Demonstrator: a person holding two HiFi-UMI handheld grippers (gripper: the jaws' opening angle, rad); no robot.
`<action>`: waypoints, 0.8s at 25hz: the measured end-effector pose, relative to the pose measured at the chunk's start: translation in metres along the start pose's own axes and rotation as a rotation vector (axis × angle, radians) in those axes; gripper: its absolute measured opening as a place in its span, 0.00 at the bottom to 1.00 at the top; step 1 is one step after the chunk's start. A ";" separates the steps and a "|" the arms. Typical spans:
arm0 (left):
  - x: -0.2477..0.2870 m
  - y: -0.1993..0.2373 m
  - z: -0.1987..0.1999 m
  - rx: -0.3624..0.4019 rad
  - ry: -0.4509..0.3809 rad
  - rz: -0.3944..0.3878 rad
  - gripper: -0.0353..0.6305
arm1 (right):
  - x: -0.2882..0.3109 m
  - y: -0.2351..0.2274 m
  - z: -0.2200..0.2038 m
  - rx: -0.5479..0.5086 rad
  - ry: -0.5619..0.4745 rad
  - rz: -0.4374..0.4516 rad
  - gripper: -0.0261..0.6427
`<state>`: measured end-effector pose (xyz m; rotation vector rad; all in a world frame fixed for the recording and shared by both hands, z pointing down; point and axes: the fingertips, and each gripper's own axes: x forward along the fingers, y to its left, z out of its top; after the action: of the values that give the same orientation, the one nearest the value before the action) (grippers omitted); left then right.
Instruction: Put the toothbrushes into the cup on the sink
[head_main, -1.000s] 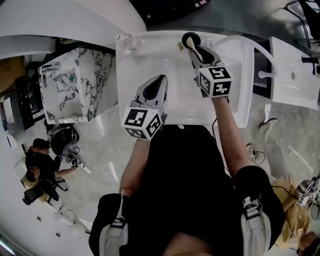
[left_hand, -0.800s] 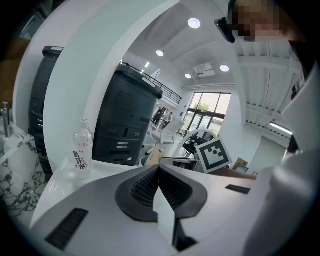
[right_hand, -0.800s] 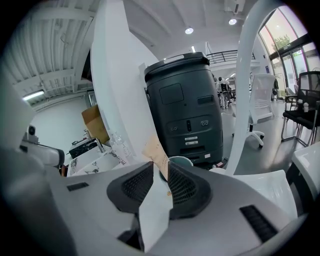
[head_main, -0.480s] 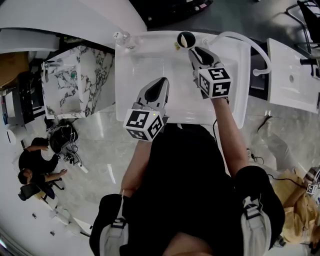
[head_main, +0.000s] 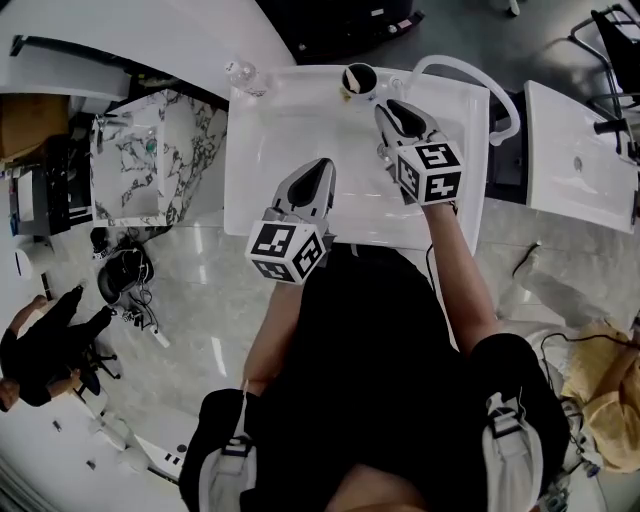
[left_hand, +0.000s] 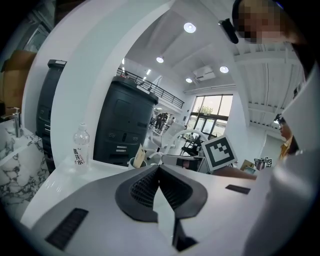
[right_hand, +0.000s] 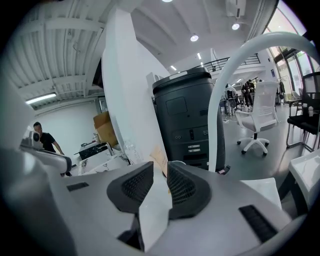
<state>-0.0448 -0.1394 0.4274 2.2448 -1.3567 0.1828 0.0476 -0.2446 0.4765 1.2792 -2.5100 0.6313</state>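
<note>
Head view puts the left gripper (head_main: 322, 165) nearest the person, over the near part of the white sink (head_main: 290, 130). Left gripper view shows its jaws meeting at the tips, with nothing between them. The right gripper (head_main: 393, 108) is farther out, over the far right of the basin and just short of the cup (head_main: 371, 80). Its jaws stand a narrow slit apart and hold nothing.

The dark cup stands on the sink's back ledge. A pale, tan-coloured toothbrush (left_hand: 140, 156) leans out of the cup's rim. I cannot tell how many brushes are in it. A clear water bottle (head_main: 243, 73) stands upright at the far left corner of the ledge, well apart from the cup. A white curved faucet pipe (head_main: 470, 72) arches at the far right.
</note>
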 end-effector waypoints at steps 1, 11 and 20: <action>-0.002 -0.004 -0.001 0.001 -0.003 0.004 0.08 | -0.005 0.002 0.000 -0.002 -0.005 0.009 0.17; -0.020 -0.022 -0.014 0.009 -0.013 0.030 0.07 | -0.034 0.019 -0.012 -0.003 -0.021 0.050 0.17; -0.027 -0.034 -0.024 0.018 0.007 -0.019 0.07 | -0.062 0.028 -0.021 0.015 -0.036 0.020 0.16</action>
<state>-0.0259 -0.0941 0.4264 2.2691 -1.3341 0.1967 0.0617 -0.1760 0.4620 1.2838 -2.5549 0.6382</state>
